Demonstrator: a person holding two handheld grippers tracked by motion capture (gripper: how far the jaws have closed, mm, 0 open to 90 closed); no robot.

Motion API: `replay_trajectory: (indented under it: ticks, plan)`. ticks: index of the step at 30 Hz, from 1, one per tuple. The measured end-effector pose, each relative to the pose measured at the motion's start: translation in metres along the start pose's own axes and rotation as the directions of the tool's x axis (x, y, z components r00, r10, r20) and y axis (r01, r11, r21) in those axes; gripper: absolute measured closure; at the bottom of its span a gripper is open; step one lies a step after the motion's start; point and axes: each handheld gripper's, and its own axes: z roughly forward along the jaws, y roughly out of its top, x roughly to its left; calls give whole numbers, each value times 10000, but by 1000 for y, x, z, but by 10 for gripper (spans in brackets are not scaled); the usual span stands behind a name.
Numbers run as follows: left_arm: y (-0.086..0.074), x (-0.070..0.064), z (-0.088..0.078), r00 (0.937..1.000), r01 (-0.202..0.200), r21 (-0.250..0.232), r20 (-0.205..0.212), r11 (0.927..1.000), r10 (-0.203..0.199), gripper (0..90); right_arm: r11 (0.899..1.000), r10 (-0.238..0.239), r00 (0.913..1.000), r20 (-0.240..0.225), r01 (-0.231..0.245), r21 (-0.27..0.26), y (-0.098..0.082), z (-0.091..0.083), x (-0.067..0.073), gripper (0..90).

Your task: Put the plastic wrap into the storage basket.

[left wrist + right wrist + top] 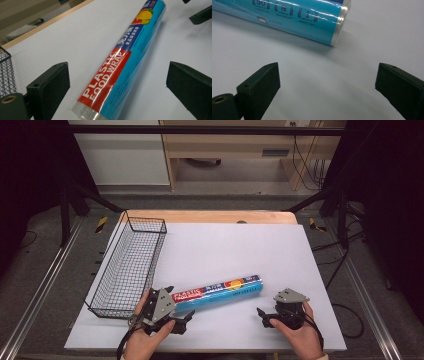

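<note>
High view, roll: long blue-and-red plastic food wrap roll (218, 292) lying flat on the white table sheet (240, 245), toward the near edge, left of middle.
Long axis: slanting from near-left up to far-right; near-left end tucked by the left gripper (172, 307), far-right end pointing toward the table's middle.
Left gripper view: near end of the roll (120, 62) sitting between the two black jaws, jaws wide apart, pads clear of the wrap on both sides, nothing clamped.
Right gripper view: far end of the roll (294, 18) lying ahead of and above the jaws, off to the left, well clear; jaws spread, bare sheet between them.
Right gripper (267, 316): resting near the front edge, apart from the roll.
Nearer hand: left, already straddling the roll; a squeeze across the short axis judged enough for a hold.
Black wire basket (131, 265): along the left edge, just beside the left gripper, its length running front to back.
</note>
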Motion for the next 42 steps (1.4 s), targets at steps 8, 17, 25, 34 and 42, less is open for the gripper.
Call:
replay_trajectory:
  ticks: [8,17,25,34,42]
  plan:
    - [30,8,10,9948,-524,1313,935,9900,403,53,10000,23,10000,-56,-23,5,-2,-1,-1,63]
    - [58,11,58,9572,-2548,4136,2362,8741,1672,45,9999,-128,9996,-240,131,107,-1,0,2,63]
    - [68,7,90,9421,-3036,4517,2741,8389,1934,66,9998,-157,9995,-264,161,125,-1,1,3,64]
    - [69,6,119,9283,-2932,4471,3447,8451,1397,85,9997,-159,9992,-371,165,158,-1,2,4,64]
    - [68,3,135,9221,-2904,4576,3685,8404,1180,121,9995,-195,9989,-418,205,229,-1,3,5,64]
